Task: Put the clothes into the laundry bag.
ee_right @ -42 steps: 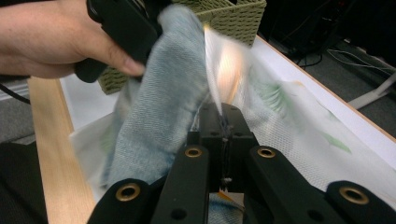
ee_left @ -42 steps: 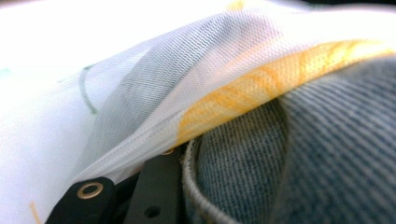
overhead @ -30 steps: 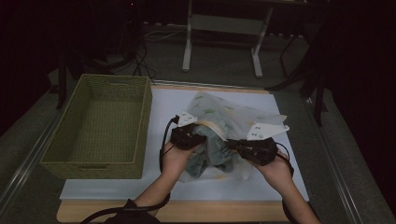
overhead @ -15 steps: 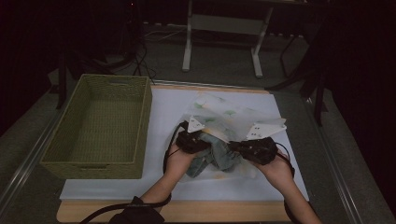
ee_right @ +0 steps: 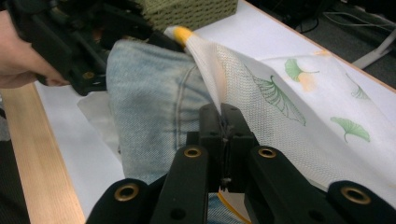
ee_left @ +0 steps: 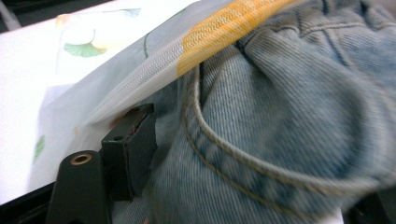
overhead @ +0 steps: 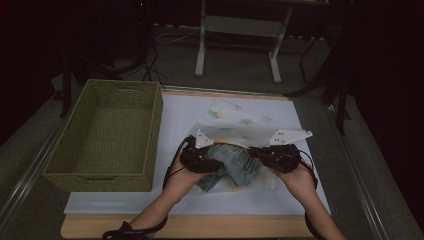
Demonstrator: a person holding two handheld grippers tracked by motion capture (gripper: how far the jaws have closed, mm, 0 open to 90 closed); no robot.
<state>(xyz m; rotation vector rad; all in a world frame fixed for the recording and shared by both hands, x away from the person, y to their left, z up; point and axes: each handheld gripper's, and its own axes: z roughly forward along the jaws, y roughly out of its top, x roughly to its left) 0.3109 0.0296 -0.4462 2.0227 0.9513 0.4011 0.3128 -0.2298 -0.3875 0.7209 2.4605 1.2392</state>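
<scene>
Mesh laundry bag (overhead: 240,127) (ginkgo-leaf print) part-filled with denim jeans (overhead: 231,165). Right gripper (ee_right: 223,122): clamped on bag's edge. Left gripper (overhead: 200,159): jaws just opening, apparently gripping nothing, jeans between.

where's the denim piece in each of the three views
High view: the denim piece lies low of centre, between the left tool and the right tool.
Left gripper view: it takes the right and centre, under the mesh bag.
Right gripper view: left of centre, beside the shut tool.
Shared landmark: the bag's yellow zipper end.
</scene>
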